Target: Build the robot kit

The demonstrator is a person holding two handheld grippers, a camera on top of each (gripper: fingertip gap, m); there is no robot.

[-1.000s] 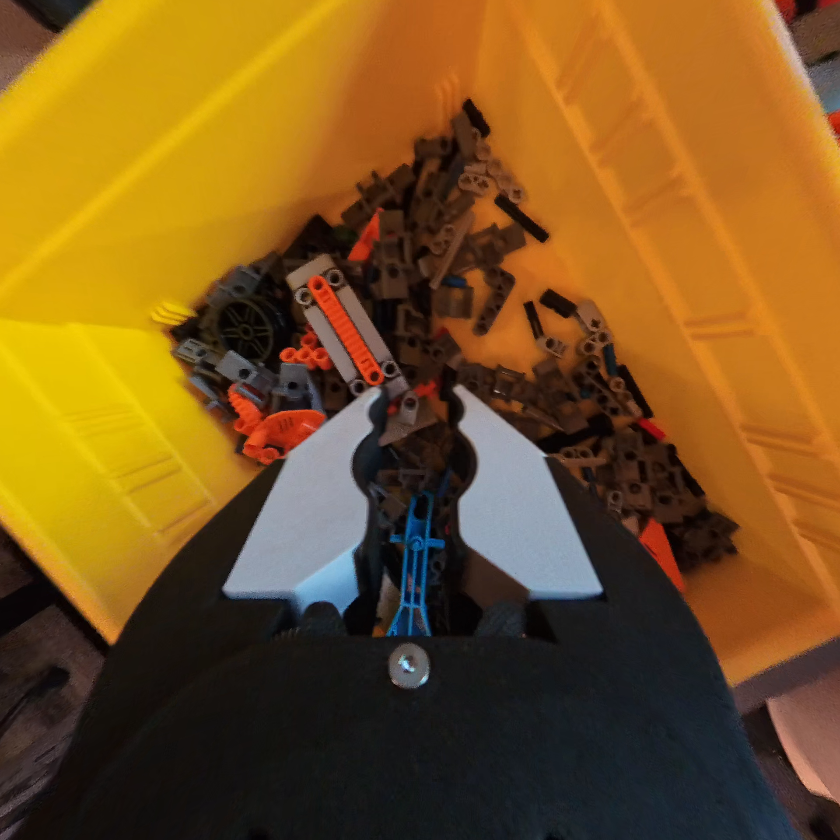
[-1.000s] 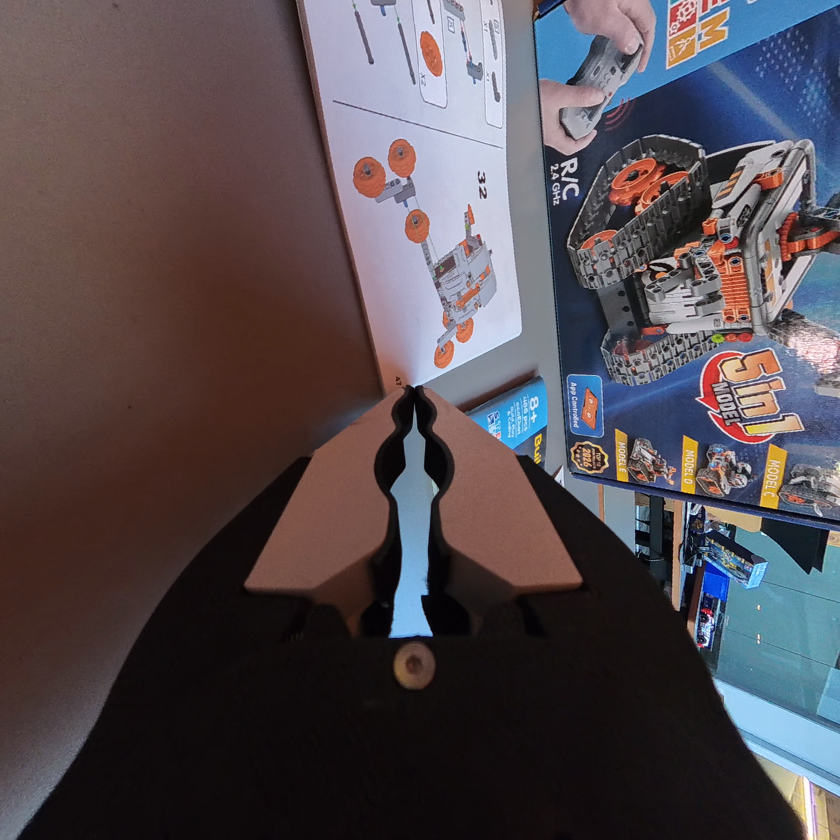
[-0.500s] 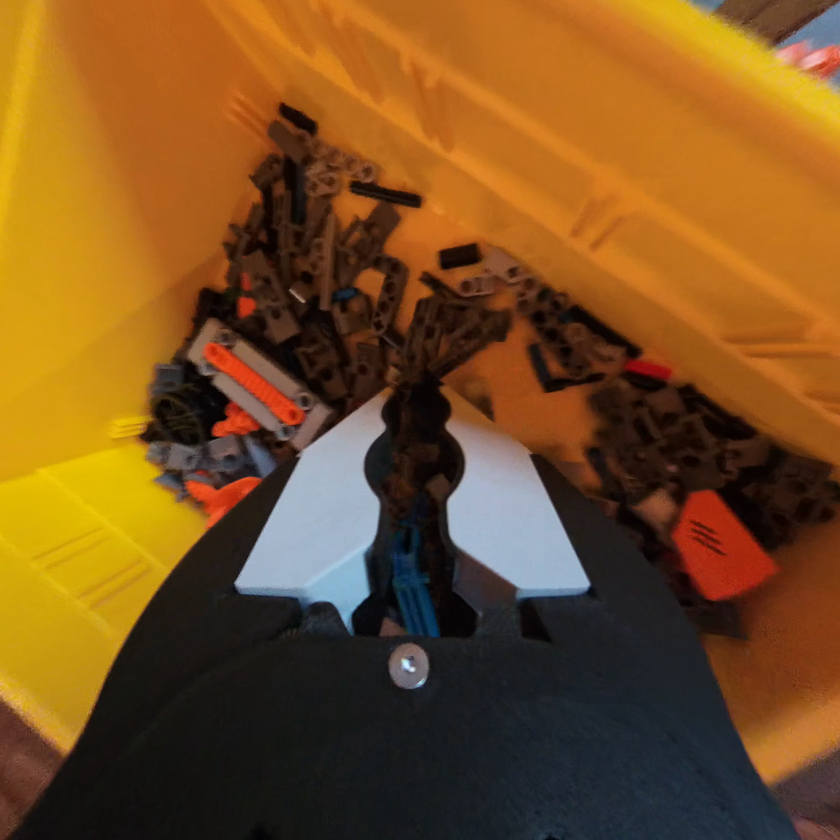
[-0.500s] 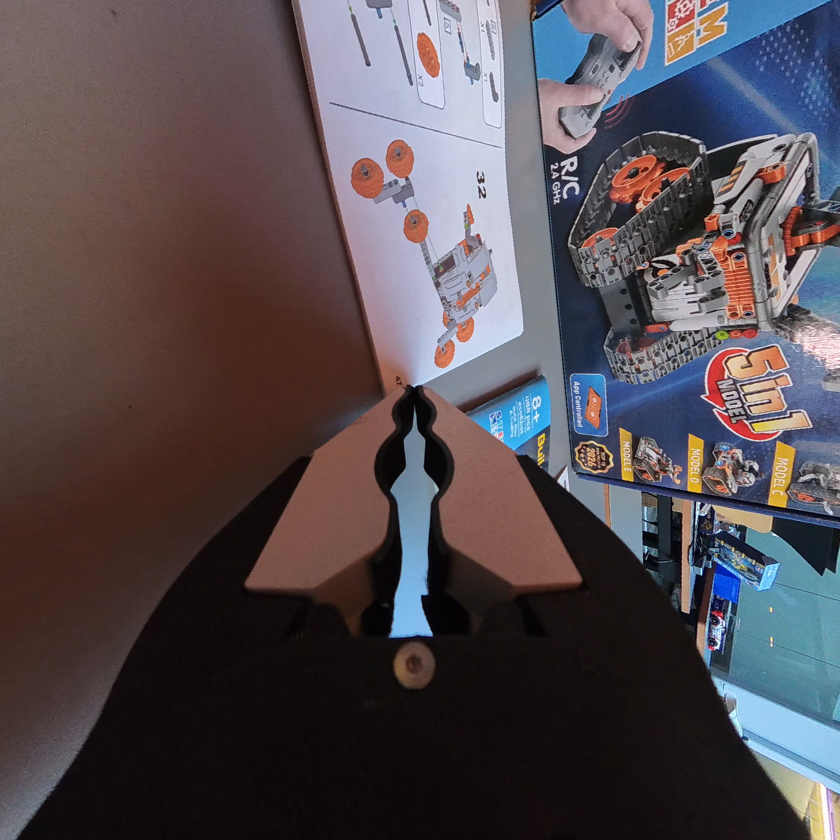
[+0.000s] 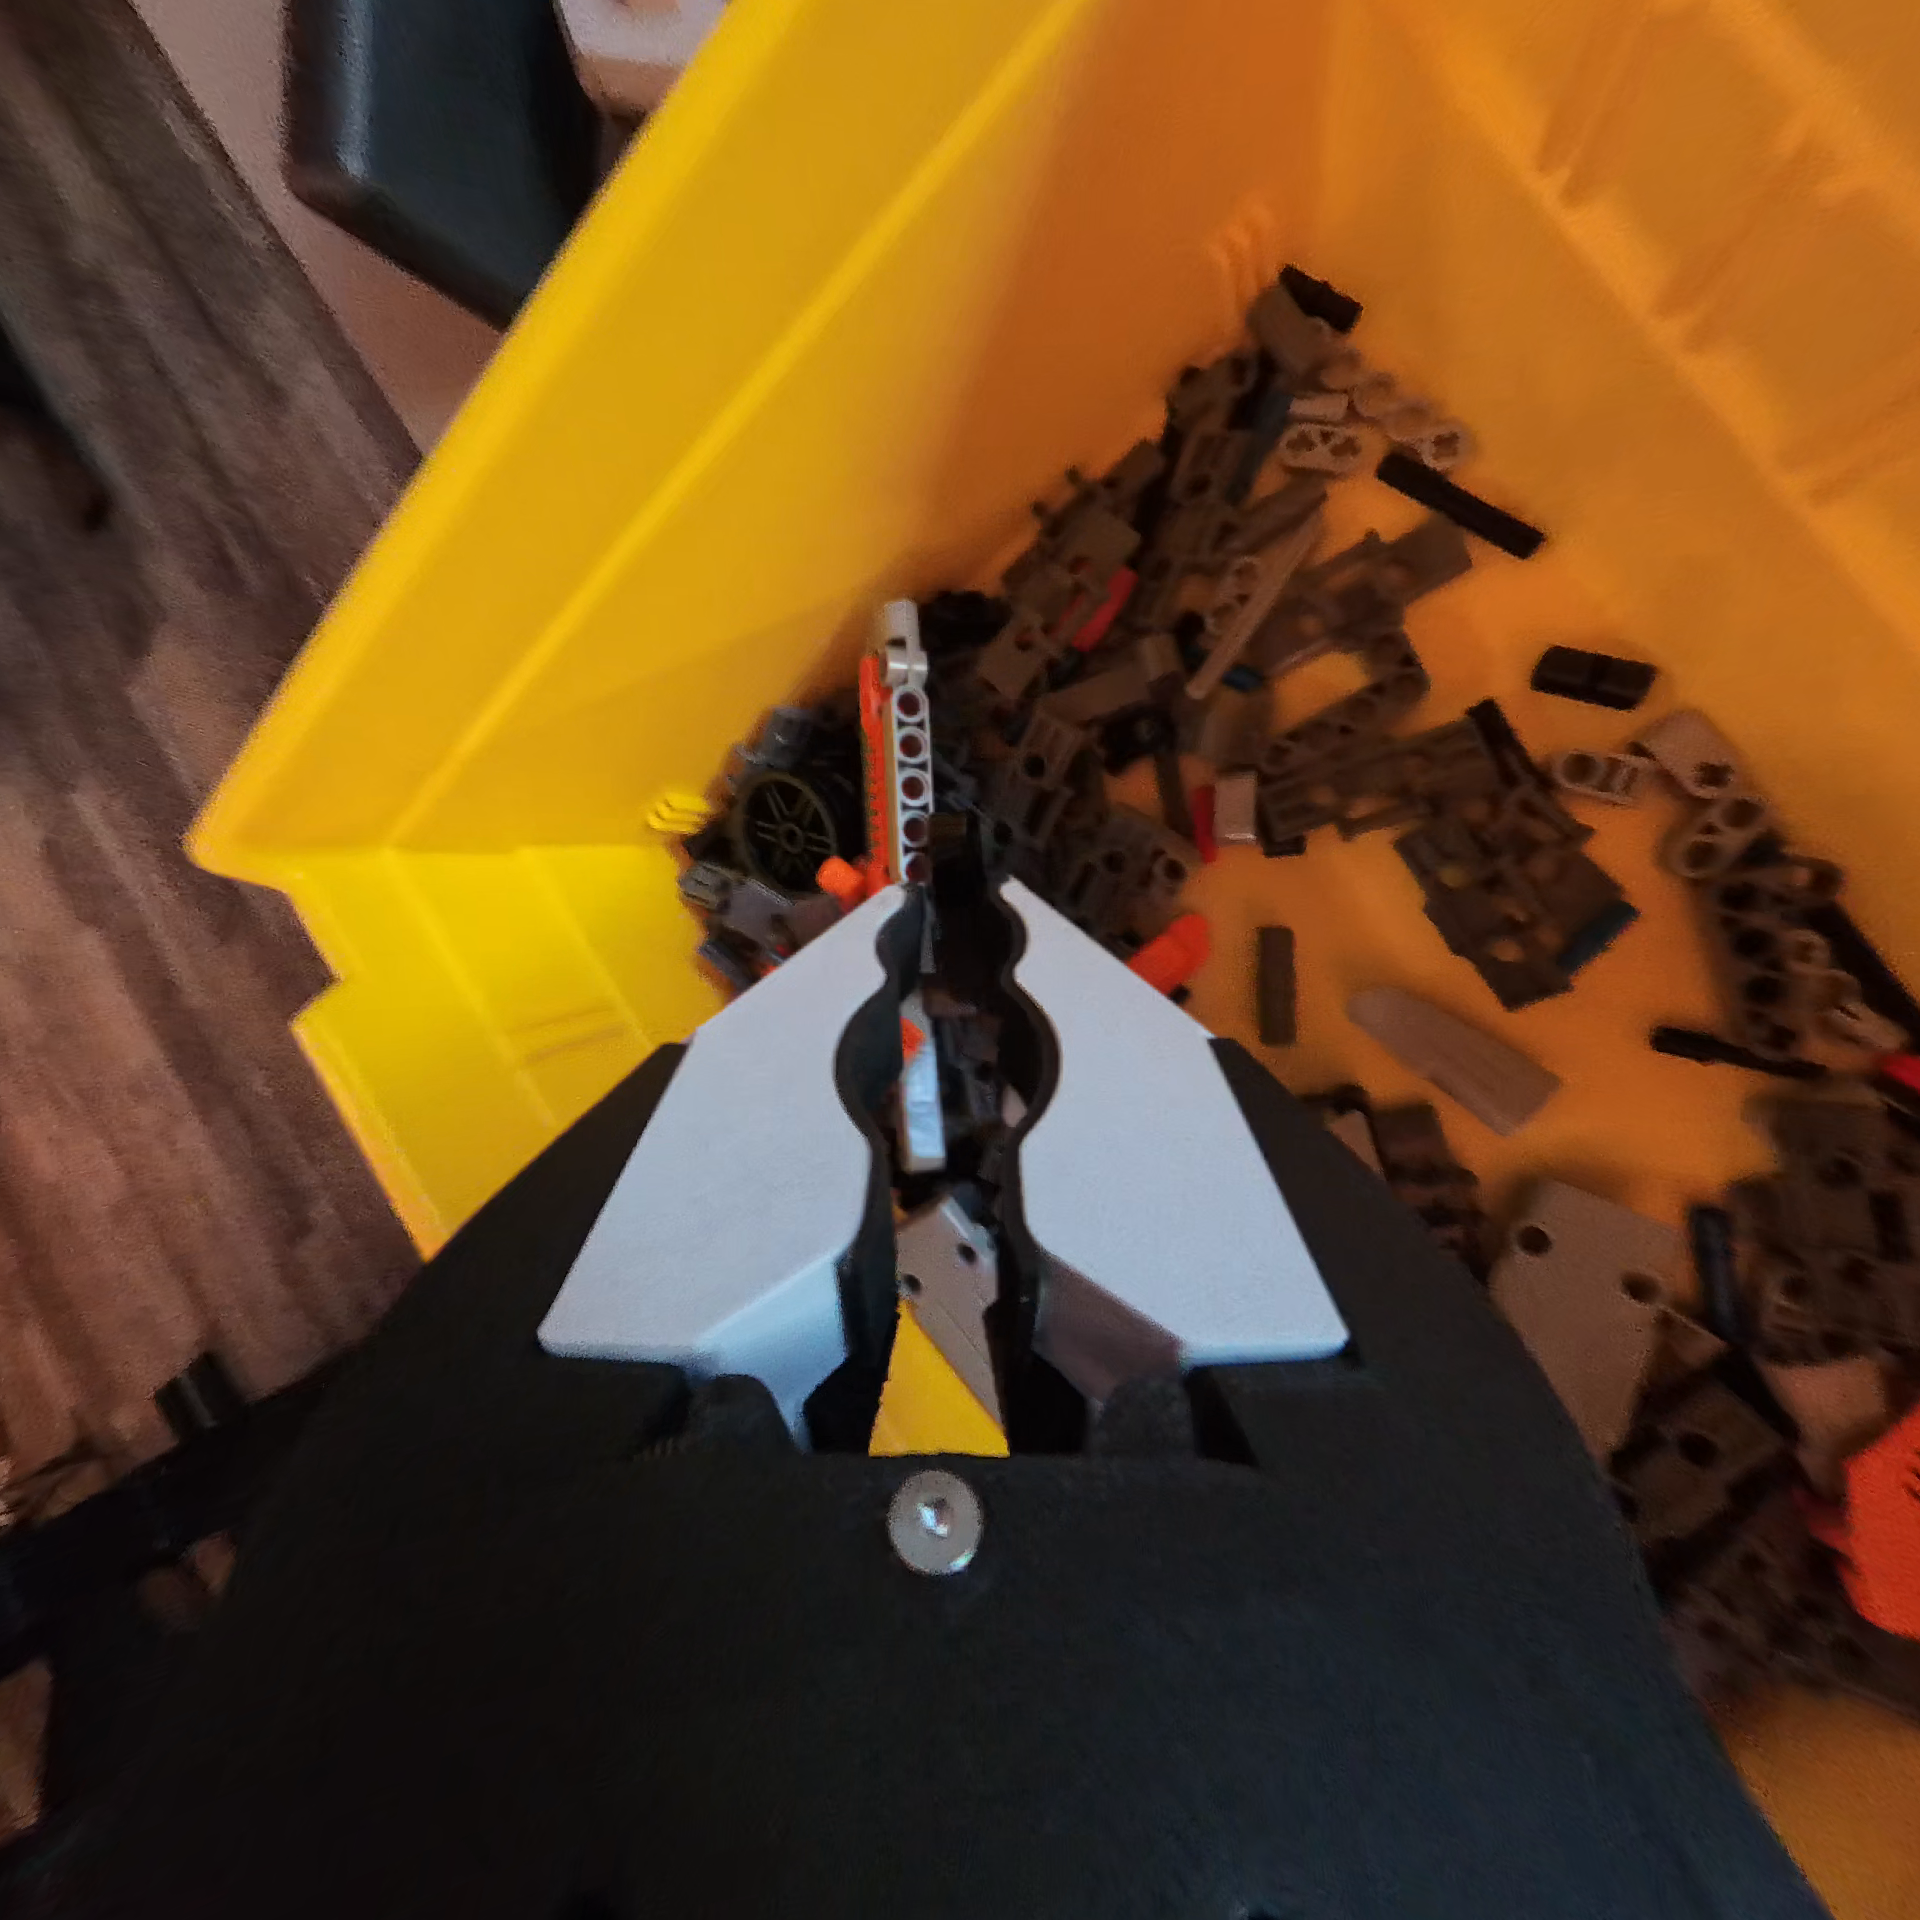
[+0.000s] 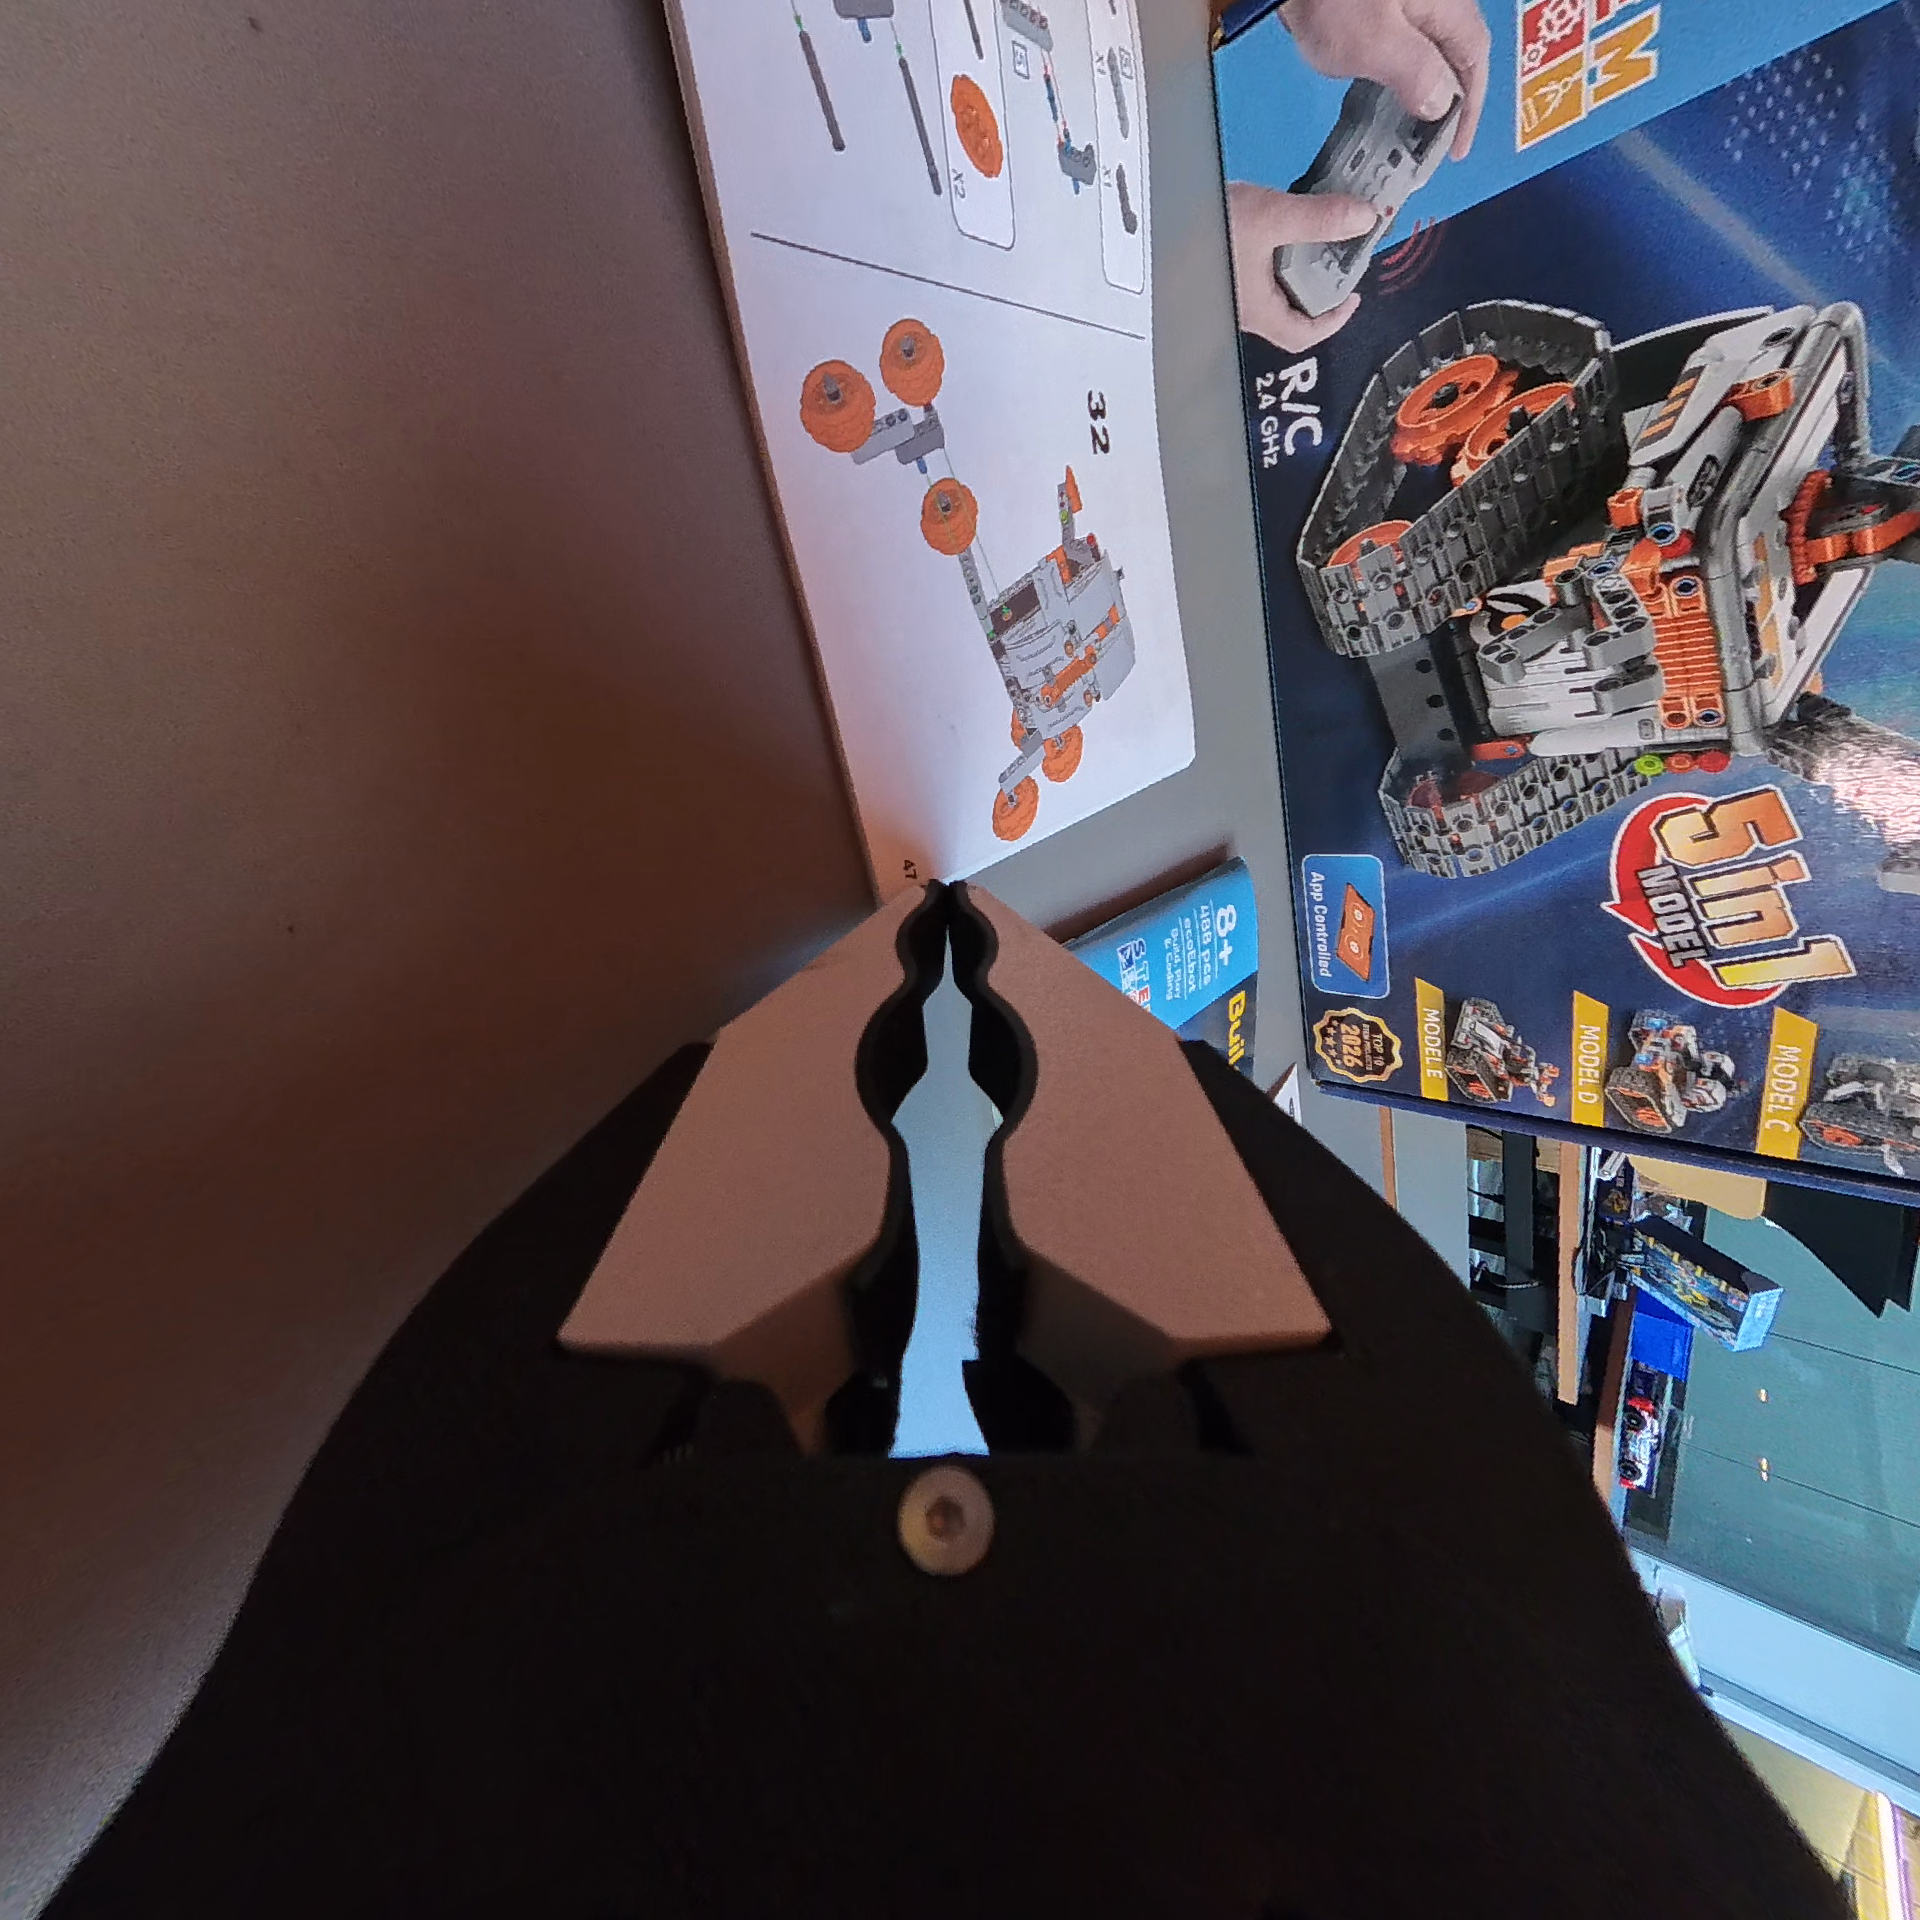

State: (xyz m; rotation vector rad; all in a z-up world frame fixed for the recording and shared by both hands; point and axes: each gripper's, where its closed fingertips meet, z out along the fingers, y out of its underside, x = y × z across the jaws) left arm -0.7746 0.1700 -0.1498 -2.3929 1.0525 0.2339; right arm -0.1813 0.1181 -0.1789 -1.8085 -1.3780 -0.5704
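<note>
My left gripper (image 5: 956, 894) is inside a yellow bin (image 5: 727, 416), above a pile of dark grey, black and orange building parts (image 5: 1299, 675). Its jaws are closed on a grey and orange beam assembly (image 5: 906, 748), which stands on edge and sticks out past the fingertips; a black part sits beside it in the jaws. A black spoked wheel (image 5: 795, 826) lies just left of the tips. My right gripper (image 6: 945, 888) is shut and empty, its tips at the near corner of an open instruction booklet (image 6: 987, 520) on a grey table (image 6: 364, 520).
A flat grey panel (image 5: 1455, 1060) and an orange part (image 5: 1881, 1538) lie in the bin to the right. Wood floor (image 5: 156, 727) shows left of the bin. A blue toy box (image 6: 1610, 520) and a small blue booklet (image 6: 1184, 956) lie right of the instructions. Tip to tip, the grippers are about 60 cm apart.
My left gripper went from open over the pile to closed, and swung left onto the grey and orange beam assembly, which lay flat and now stands on edge. The right gripper has barely moved.
</note>
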